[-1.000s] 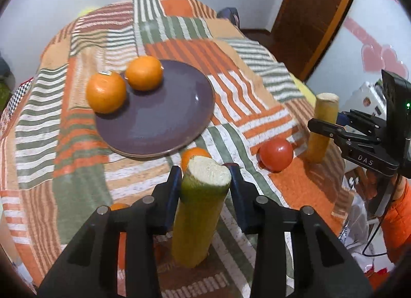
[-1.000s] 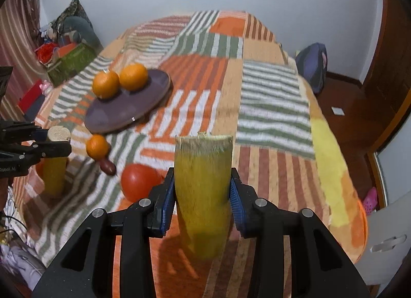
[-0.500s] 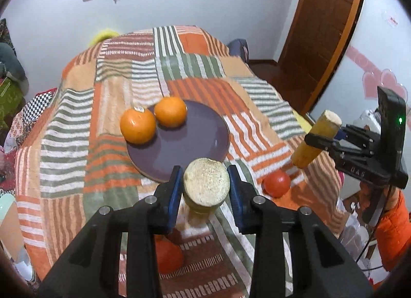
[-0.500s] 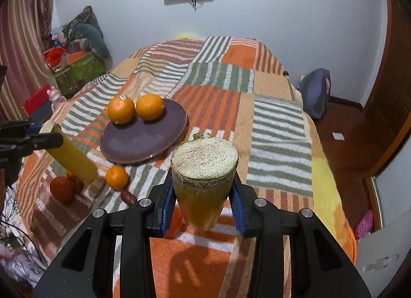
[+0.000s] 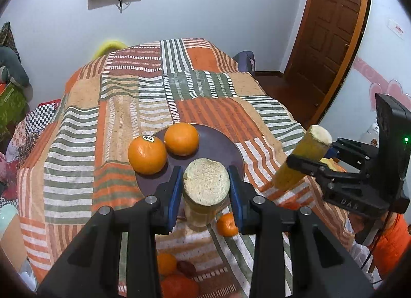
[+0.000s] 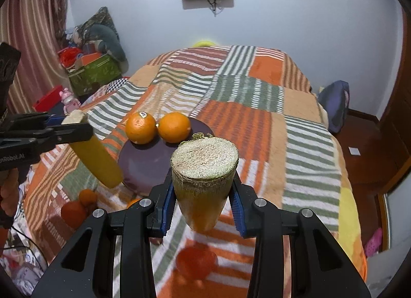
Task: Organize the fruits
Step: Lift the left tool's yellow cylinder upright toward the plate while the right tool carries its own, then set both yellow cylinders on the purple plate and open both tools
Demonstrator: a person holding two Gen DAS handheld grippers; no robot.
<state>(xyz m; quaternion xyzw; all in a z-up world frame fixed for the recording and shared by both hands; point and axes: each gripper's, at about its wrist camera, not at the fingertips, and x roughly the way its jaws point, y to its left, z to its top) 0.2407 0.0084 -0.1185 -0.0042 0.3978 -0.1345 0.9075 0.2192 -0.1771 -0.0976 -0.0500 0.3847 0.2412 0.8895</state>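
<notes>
My left gripper [image 5: 205, 182] is shut on a yellow-green sugarcane piece [image 5: 205, 195], held off the blanket just in front of the purple plate [image 5: 228, 149]. Two oranges [image 5: 147, 155] [image 5: 181, 138] sit on the plate's left side. My right gripper [image 6: 203, 190] is shut on a second, thicker cane piece [image 6: 204, 195], held above the blanket near the plate [image 6: 143, 166]. In the left wrist view the right gripper [image 5: 308, 154] shows at the right, its cane piece [image 5: 298, 166] tilted. In the right wrist view the left gripper [image 6: 77, 123] shows at the left, its cane piece [image 6: 96, 159] slanted.
A striped patchwork blanket [image 5: 123, 107] covers the bed. Loose on it near me lie a small tangerine [image 5: 226, 224], another small orange [image 5: 166, 263], a dark date-like fruit [image 5: 186, 267] and a red tomato [image 6: 196, 259]. A wooden door [image 5: 331, 28] is at the right, boxes [image 6: 95, 74] at the left.
Both cane pieces stood on the blanket a second ago; both grippers have lifted them, tipped them and carried them toward the plate.
</notes>
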